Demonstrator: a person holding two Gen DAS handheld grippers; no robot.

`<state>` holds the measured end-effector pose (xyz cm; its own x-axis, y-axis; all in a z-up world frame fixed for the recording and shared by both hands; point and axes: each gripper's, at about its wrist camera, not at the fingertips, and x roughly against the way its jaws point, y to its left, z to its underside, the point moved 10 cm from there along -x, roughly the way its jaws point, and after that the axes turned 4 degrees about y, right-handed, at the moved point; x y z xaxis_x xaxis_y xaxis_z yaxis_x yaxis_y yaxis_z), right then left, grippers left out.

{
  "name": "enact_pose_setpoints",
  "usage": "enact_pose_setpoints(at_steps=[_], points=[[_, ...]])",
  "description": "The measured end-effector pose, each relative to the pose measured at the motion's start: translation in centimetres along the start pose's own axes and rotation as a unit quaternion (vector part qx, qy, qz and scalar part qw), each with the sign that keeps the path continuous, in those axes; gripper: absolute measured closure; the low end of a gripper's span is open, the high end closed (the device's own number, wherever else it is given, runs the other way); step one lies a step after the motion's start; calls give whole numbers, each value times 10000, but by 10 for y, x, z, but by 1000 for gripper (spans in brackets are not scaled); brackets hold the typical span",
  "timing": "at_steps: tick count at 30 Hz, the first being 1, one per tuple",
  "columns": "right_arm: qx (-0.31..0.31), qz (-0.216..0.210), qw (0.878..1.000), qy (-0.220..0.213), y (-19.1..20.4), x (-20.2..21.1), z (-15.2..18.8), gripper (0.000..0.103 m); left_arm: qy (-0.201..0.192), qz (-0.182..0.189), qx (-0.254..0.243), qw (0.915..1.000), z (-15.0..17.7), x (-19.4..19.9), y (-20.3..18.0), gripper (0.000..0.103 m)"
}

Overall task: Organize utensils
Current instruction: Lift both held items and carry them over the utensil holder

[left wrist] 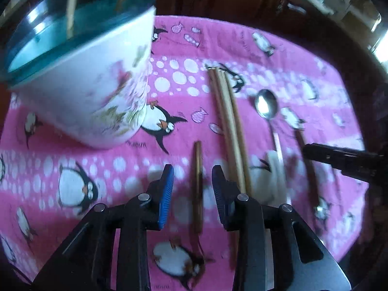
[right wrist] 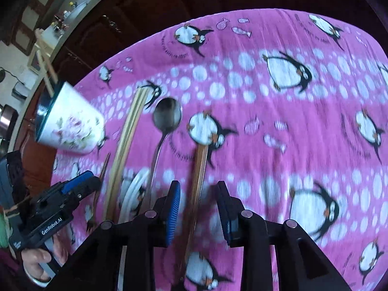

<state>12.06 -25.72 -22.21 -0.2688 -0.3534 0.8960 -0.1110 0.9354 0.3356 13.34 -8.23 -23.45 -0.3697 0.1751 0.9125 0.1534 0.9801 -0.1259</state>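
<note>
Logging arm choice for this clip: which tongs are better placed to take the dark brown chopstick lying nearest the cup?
Left. The left tongs are open and already straddle the dark brown chopstick. The right tongs are open over a different brown-handled utensil, farther from the cup.

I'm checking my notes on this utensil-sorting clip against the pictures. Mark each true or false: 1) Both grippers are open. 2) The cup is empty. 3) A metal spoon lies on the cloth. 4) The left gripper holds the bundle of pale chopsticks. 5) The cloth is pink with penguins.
1) True: the left gripper and the right gripper both have their jaws apart, each around a brown stick without gripping it.
2) False: the cup already has two sticks standing in it.
3) True: the spoon lies on the cloth.
4) False: the chopsticks lie on the cloth beside that gripper.
5) True: the cloth is pink with penguins.
</note>
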Motion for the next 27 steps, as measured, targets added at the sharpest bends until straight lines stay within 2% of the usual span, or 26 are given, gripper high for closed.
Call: enact_pose_setpoints(at_steps=[1,3,4,5,9,15,19,27], points=[[58,23,10000,5,1,-4,-3,75,35,-60,-16,10000,-1,-5,0,71],[208,129,9997,-69,3,-6,-6,89,-36,-175,-148,9997,-6,-6,-2,76],[277,168,9994,-78,5,-7,-8,92,-21,-152,-218,9996,-7,-6,-4,93],[279,95,9995,-89,7,-5,-9,92,2,-108,-248,9996,-7,-6,-5,97],[321,-120,9986,-409,17,22,-13,93,-102,438,-56,9990,-8,20,0,97],[527,-390,9921,-1070,38,84,-13,94,-517,929,-111,9943,-2,81,9,97],[748,-431,9860,-1427,52,120,-8,94,-766,1030,-124,9916,8,113,10,97],[989,-423,9793,-1716,74,154,-4,94,-1142,982,-137,9885,7,153,12,97]])
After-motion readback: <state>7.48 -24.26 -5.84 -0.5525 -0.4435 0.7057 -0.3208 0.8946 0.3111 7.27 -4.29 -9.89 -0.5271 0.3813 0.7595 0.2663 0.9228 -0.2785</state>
